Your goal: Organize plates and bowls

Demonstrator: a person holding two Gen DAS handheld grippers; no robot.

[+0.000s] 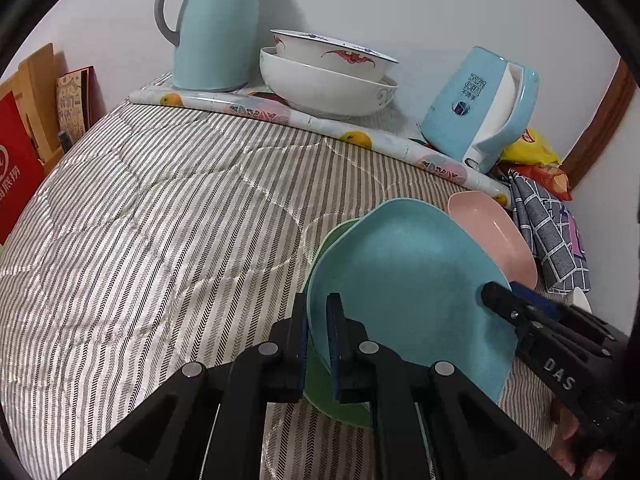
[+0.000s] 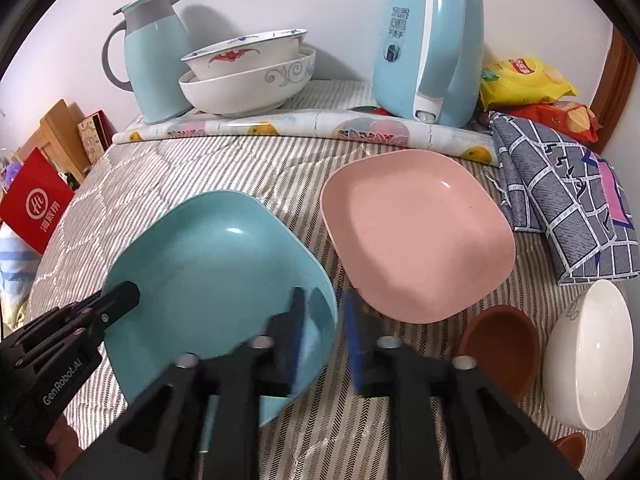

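My left gripper [image 1: 318, 328] is shut on the near rim of a light blue square plate [image 1: 408, 276] and holds it tilted over a green plate [image 1: 328, 396] on the striped cloth. My right gripper [image 2: 324, 320] straddles the same blue plate's [image 2: 216, 276] opposite rim, its jaws a little apart and blurred. A pink square plate [image 2: 416, 232] lies just beyond on the right. A brown bowl [image 2: 500, 344] and a white bowl [image 2: 588, 360] lie on their sides at the right. Two white bowls [image 2: 248, 72] are stacked at the back.
A pale blue thermos jug [image 1: 216, 28] and a blue electric kettle [image 2: 428, 44] stand at the back on a fruit-print mat [image 2: 304, 128]. Snack bags [image 2: 524, 80] and a checked cloth [image 2: 568, 208] lie at the right. Red box [image 2: 36, 204] at left edge.
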